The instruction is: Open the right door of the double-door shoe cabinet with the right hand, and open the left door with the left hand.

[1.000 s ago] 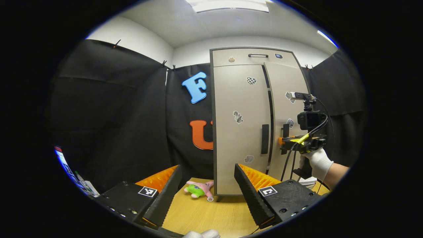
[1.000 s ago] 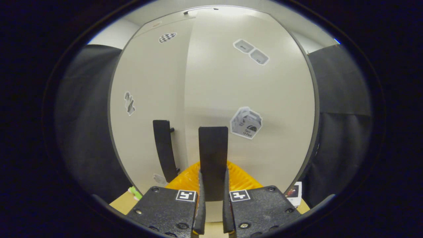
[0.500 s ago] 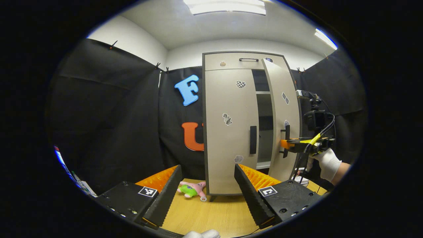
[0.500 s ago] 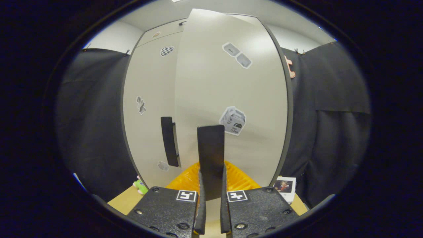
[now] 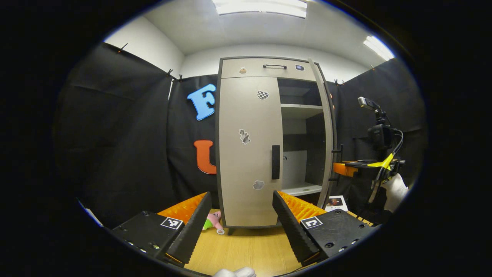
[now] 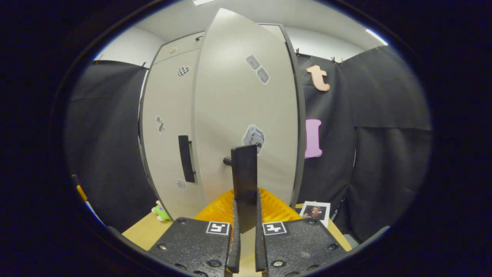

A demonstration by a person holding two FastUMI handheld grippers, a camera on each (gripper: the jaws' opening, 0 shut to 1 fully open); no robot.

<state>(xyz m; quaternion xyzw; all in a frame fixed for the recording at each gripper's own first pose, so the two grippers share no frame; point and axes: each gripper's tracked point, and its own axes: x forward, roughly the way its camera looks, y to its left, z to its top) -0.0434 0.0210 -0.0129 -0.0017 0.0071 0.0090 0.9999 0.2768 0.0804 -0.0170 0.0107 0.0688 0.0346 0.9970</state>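
While the right door (image 6: 246, 100) stands swung well out from the cabinet (image 5: 269, 67), the right gripper (image 6: 245, 215) is clamped on that door's handle (image 6: 245, 181), which rises as a dark upright bar straight between its two fingers; both fingers press against it. In the right gripper view the door's pale face lies just behind the handle, with the closed left door (image 6: 169, 130) and its handle (image 6: 185, 158) to the left of it.

In the left gripper view the left gripper (image 5: 239, 223) hangs with its fingers spread wide, holding nothing, low over the wooden table (image 5: 246, 250). The cabinet stands upright ahead of it, apart from the fingertips. The left door (image 5: 248, 150) is shut, its handle (image 5: 275, 162) above and beyond the right-hand finger. To the right, the opened half shows shelves (image 5: 301, 109). Farther right, the right gripper (image 5: 342, 169) meets the edge-on right door (image 5: 327, 130), gripped by a gloved hand (image 5: 396, 186). A small plush toy (image 5: 212, 222) lies on the table by the cabinet's left foot, and a photo card (image 5: 335, 202) lies at its right.
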